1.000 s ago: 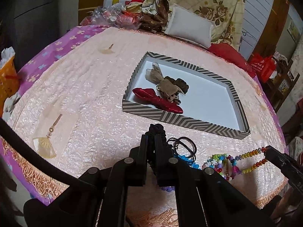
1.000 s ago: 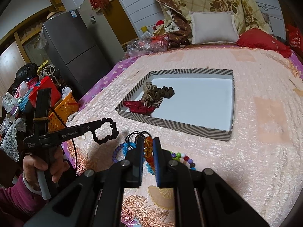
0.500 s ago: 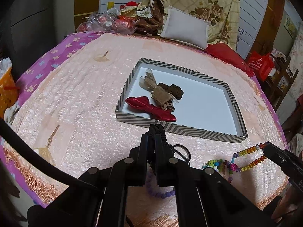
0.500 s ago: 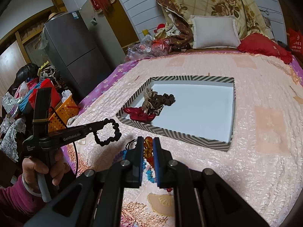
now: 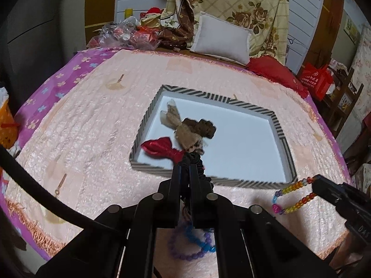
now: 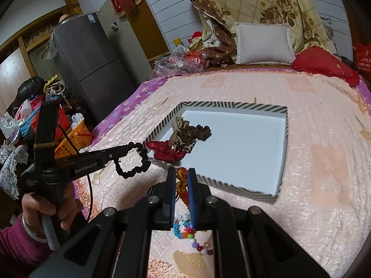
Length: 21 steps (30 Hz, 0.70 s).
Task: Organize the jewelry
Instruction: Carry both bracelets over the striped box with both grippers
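Note:
My left gripper (image 5: 184,167) is shut on a black beaded loop (image 5: 197,162), which hangs in the air beside the tray's near-left corner in the right wrist view (image 6: 132,162). My right gripper (image 6: 182,173) is shut on a multicoloured bead string (image 6: 182,184); the left wrist view shows that string (image 5: 292,197) dangling off the bedspread. The striped tray (image 5: 231,103) with a white floor lies just ahead of both grippers. It holds a red bow (image 5: 162,148), a tan bow (image 5: 183,129) and a brown scrunchie (image 5: 205,127).
Purple and blue bead bracelets (image 5: 190,247) and more coloured beads (image 6: 187,231) lie on the pink bedspread under the grippers. A white pillow (image 5: 220,40) and red cushion (image 5: 273,71) sit at the bed's head. A grey fridge (image 6: 92,64) and orange basket (image 6: 74,139) stand left.
Both grippers have risen and come closer to the tray's near edge. The black loop and the bead string have come up off the bedspread with them.

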Each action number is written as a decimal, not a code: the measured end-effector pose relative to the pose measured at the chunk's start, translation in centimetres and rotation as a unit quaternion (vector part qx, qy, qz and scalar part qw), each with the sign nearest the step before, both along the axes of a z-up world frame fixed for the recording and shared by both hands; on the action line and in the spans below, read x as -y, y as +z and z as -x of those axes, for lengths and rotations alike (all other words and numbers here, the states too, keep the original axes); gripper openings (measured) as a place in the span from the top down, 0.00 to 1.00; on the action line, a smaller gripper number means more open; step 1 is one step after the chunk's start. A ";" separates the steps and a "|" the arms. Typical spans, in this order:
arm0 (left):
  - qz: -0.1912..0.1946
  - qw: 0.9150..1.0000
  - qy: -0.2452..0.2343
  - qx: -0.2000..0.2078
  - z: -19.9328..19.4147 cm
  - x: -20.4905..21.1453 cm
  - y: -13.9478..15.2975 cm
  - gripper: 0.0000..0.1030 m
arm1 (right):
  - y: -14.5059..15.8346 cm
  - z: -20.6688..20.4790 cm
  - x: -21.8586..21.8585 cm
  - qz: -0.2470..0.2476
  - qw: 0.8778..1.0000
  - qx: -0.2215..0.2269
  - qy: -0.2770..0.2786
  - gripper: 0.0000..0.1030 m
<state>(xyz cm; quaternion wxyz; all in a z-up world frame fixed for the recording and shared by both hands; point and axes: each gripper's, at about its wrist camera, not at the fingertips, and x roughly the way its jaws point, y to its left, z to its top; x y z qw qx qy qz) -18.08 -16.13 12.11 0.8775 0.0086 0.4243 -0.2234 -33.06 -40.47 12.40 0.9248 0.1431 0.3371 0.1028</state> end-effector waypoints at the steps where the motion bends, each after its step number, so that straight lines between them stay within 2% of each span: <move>1: 0.003 1.000 -0.002 -0.001 -0.3 0.2 0.1 0.94 | 0.1 -0.3 0.1 0.000 1.000 0.000 -0.001 0.91; 12: 0.041 0.998 -0.025 -0.047 -3.4 3.7 -0.4 0.94 | -0.1 -4.2 1.7 0.005 1.000 -0.010 -0.012 0.91; 18: 0.050 0.994 -0.026 -0.090 -5.8 6.3 -3.3 0.94 | -2.2 -7.3 2.6 -0.025 0.999 -0.037 -0.019 0.91; 21: 0.030 0.995 -0.015 -0.097 -6.8 7.0 -5.0 0.94 | -3.5 -9.1 2.6 -0.028 0.998 -0.050 -0.016 0.91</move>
